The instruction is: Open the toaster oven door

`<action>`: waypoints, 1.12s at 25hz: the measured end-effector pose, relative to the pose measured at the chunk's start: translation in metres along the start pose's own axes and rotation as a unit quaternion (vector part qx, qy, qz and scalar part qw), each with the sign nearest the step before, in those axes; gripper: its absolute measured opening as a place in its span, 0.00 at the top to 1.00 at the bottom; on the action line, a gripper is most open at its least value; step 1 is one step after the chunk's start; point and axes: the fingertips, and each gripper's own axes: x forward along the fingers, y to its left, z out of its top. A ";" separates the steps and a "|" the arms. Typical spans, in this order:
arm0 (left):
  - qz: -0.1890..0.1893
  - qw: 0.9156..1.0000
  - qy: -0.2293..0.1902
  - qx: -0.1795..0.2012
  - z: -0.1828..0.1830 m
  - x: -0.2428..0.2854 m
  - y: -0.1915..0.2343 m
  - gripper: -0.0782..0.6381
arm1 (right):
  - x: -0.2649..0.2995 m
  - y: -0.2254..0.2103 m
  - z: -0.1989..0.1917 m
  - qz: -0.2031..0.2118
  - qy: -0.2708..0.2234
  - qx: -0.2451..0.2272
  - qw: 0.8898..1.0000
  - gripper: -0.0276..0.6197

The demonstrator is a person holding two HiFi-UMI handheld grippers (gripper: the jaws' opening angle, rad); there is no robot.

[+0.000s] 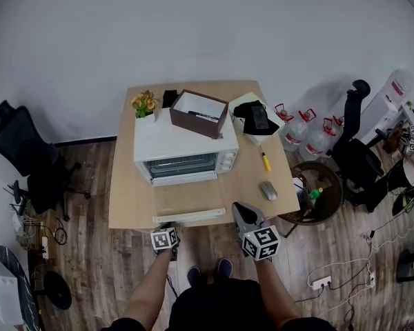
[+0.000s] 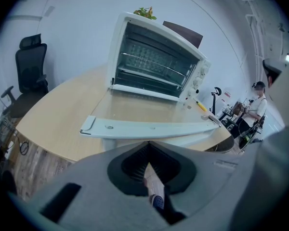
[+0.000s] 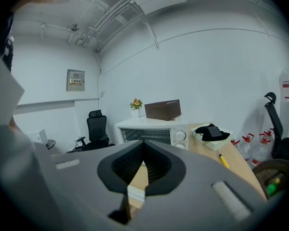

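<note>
The white toaster oven (image 1: 183,154) stands on the wooden table (image 1: 127,185). Its glass door (image 1: 186,200) lies folded down flat toward me, with the white handle bar (image 1: 188,216) at the table's front edge. The left gripper view shows the open cavity with its racks (image 2: 154,64) and the handle (image 2: 149,128) just beyond my jaws. My left gripper (image 1: 168,227) (image 2: 148,144) is shut and holds nothing, just short of the handle's left part. My right gripper (image 1: 240,211) (image 3: 143,144) is also shut and empty, at the handle's right end above the table edge.
A brown box (image 1: 200,113) sits on the oven, a potted plant (image 1: 145,104) behind it. To the right lie black items on a white box (image 1: 257,116), a yellow-handled tool (image 1: 265,161) and a mouse (image 1: 268,190). Water bottles (image 1: 303,131) and chairs stand around; a person (image 2: 257,105) is at the far right.
</note>
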 end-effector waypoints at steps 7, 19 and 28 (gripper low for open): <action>0.007 1.000 0.016 -0.008 -0.005 0.005 0.002 0.89 | -0.001 -0.001 -0.002 -0.002 0.004 -0.001 1.000 0.94; 0.003 0.999 0.029 -0.029 -0.008 0.012 0.006 0.89 | -0.003 -0.003 -0.010 -0.007 0.013 -0.002 1.000 0.94; 0.008 0.999 0.038 -0.032 -0.013 0.017 0.009 0.89 | -0.003 -0.006 -0.013 -0.013 0.020 -0.009 1.000 0.94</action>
